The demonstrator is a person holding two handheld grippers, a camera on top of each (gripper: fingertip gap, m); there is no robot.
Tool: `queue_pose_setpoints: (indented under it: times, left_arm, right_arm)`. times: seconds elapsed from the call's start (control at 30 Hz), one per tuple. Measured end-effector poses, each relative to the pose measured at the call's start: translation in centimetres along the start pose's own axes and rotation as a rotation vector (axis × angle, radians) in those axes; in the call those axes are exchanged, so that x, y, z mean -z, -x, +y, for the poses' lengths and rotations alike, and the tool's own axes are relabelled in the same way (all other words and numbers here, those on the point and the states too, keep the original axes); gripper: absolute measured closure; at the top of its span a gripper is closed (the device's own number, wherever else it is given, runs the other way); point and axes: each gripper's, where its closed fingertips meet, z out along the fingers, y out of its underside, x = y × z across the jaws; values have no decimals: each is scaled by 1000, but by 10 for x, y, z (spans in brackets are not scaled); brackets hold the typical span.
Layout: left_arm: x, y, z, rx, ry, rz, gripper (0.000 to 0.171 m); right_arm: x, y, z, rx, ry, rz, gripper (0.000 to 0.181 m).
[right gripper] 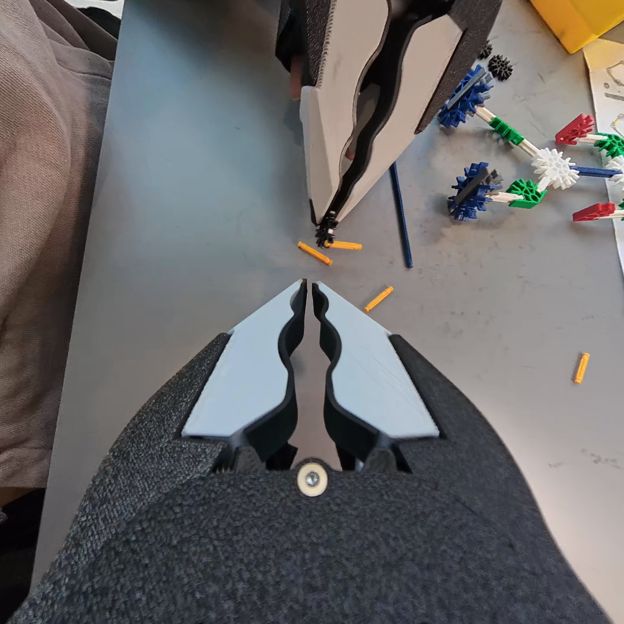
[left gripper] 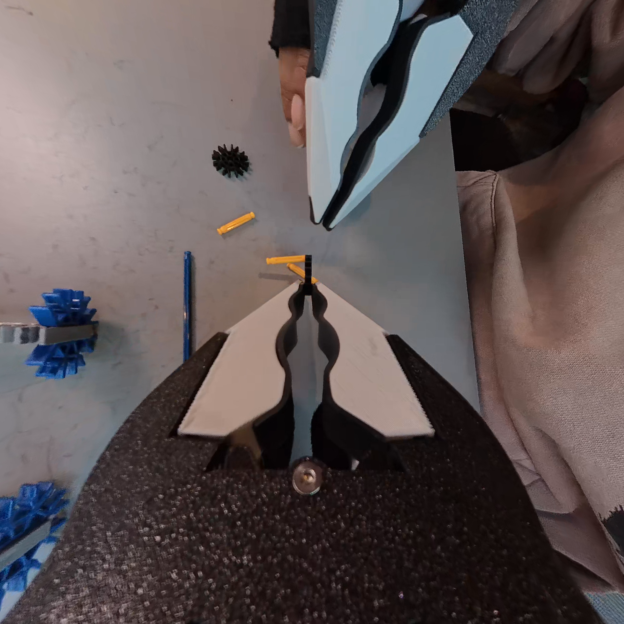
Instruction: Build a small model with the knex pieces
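Far left in the right wrist view there's your grey-brown sleeve or clothing (right gripper: pixel 37 202) hanging past the edge of the grey surface (right gripper: pixel 189 169). Moving right, your left claw (left gripper: pixel 308 283) is pinching a small black spiky connector (left gripper: pixel 307 270) edge-on at its tips. In the right cam that same connector (right gripper: pixel 326 229) has a short yellow rod (right gripper: pixel 344 245) plugged into it, sticking out sideways. A 2nd yellow rod (right gripper: pixel 314 253) lies on the surface just beside it, prob touching but can't tell for sure.

Your right claw (right gripper: pixel 309 283) is nearly pressed together w/ just a thin slit at the tips, holding nothing, pointing at the connector from close by. From the left cam it (left gripper: pixel 320 221) hangs just above the held piece.

Right of that: a 3rd loose yellow rod (right gripper: pixel 379 298) near the right claw tip, then a long dark blue rod (right gripper: pixel 400 216) lying flat. A spare black spiky connector (left gripper: pixel 230 161) sits alone on the surface in the left cam. Further right is a part-built model (right gripper: pixel 526 162) w/ blue, green, white and red pieces, one more yellow rod (right gripper: pixel 581 368) well apart, and a yellow bin corner (right gripper: pixel 580 20) top right.
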Motion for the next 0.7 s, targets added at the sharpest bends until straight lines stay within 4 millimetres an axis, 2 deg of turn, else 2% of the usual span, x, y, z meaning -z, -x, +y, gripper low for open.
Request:
queue_pose_setpoints:
  times: [0.1, 0.3, 0.53, 0.7]
  left_arm:
    - [3, 0, 4, -12, 15, 0, 169]
    - [-8, -7, 6, -45, 38, 25, 170]
    - [-16, -11, -2, -82, 26, 21, 170]
    - [-14, -10, -10, -71, 22, -11, 170]
  right_arm:
    - [-6, 6, 0, -37, 16, -7, 179]
    - [-13, 8, 4, -79, 32, -16, 176]
    - [-2, 3, 1, -96, 3, 10, 176]
    - [7, 0, -13, -66, -67, 35, 176]
